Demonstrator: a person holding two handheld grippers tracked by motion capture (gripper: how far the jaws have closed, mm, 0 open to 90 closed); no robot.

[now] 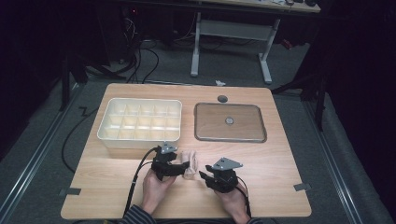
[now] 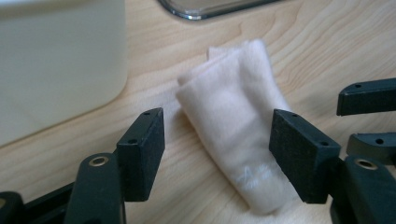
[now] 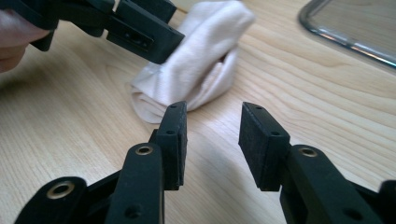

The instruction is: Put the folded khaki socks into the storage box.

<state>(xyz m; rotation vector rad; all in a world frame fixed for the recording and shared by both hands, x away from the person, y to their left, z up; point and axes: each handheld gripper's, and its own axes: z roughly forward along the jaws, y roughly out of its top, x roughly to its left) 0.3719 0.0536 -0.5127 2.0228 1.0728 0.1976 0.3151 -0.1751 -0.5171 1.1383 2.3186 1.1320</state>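
Cloth (image 2: 233, 135), folded into a pale roll, lies on your worktop (image 1: 280, 177) between the parted jaws of your left tongs (image 2: 217, 149), which stand off it and grip nothing. Your right tongs (image 3: 210, 140) sit just beside the roll, jaws apart and empty.

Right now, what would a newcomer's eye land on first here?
The rolled pale cloth lying near the table's front edge, between the open jaws of the left gripper, pads not pressing it. The right gripper sits open and empty beside it. Behind stand a cream compartment box and a metal tray.
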